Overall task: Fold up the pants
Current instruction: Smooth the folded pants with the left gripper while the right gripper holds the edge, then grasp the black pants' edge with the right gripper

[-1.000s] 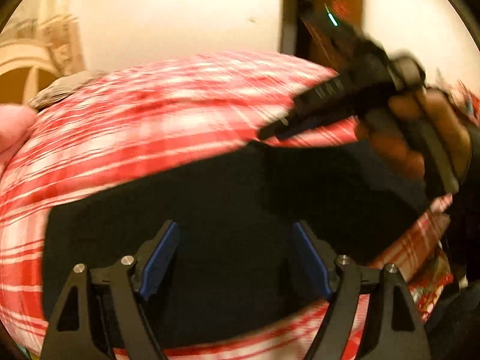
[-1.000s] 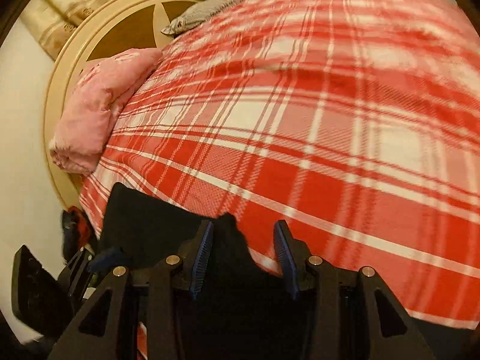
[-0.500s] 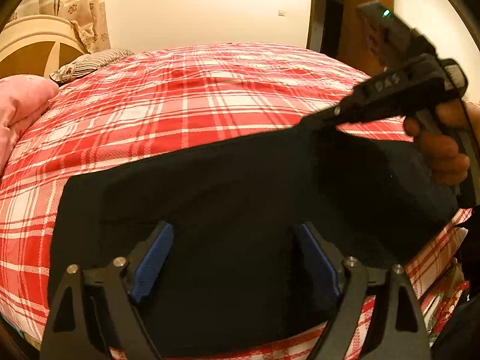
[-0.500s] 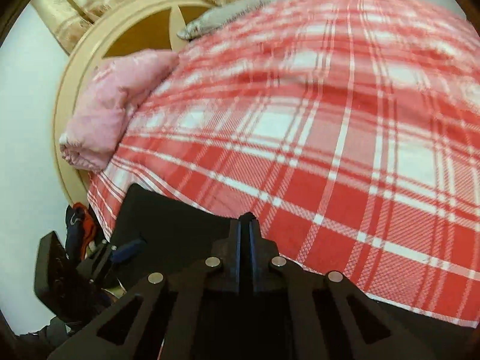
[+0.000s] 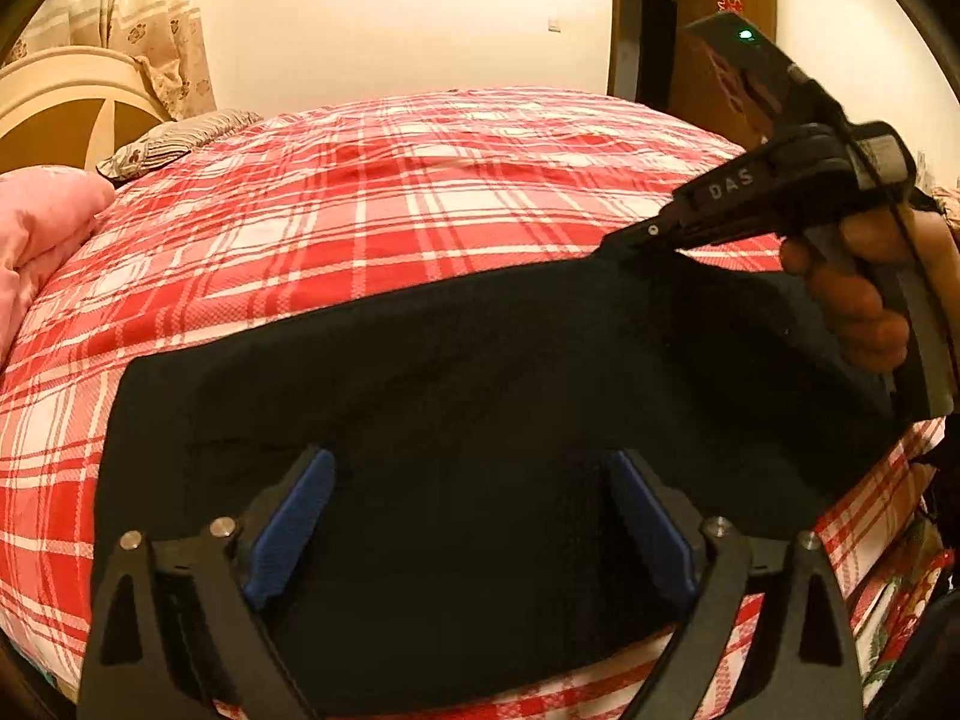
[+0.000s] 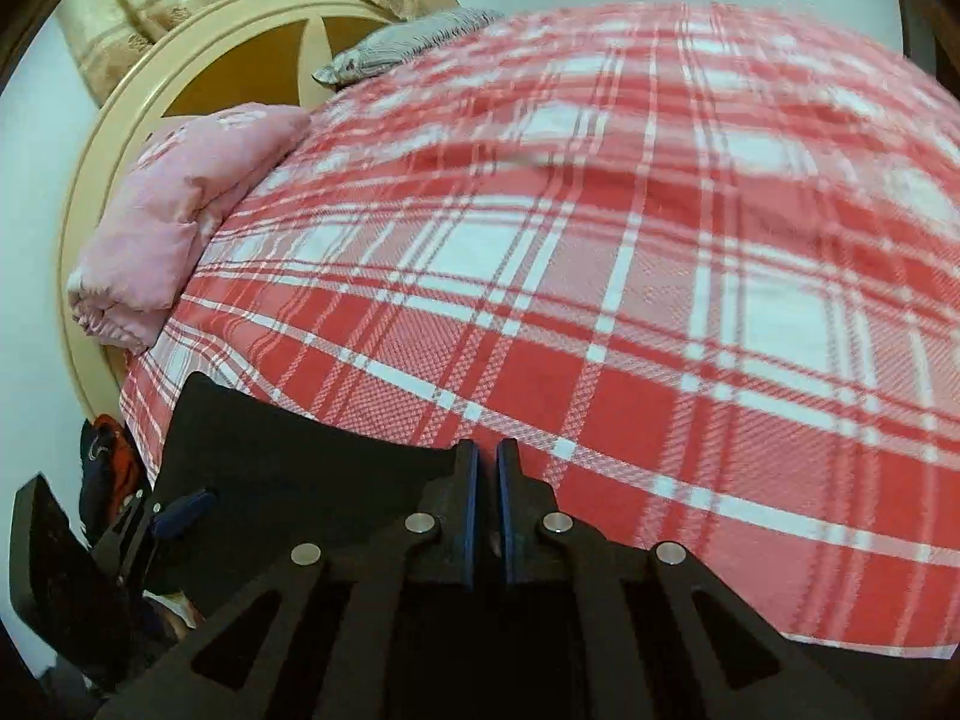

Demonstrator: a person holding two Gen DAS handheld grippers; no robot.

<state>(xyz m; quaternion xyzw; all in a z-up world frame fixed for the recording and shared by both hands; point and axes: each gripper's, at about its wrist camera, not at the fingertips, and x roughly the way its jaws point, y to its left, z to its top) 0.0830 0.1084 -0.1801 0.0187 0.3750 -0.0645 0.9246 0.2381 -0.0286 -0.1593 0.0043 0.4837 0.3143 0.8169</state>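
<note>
On plaid bedspread (image 5: pixel 420 192): flat, matte black pants (image 5: pixel 480 396).

Right tongs (image 6: pixel 485 468) at the pants' far edge

Their jaws, a narrow slit apart, are opening on the black pants (image 6: pixel 288 450), which lie on the red plaid bed (image 6: pixel 630 252); a pink blanket (image 6: pixel 180 210) sits left

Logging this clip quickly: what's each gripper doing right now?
Left gripper: jaws opening wide above the black pants, gripping nothing.
Right gripper: shut on the pants' far edge.
</note>
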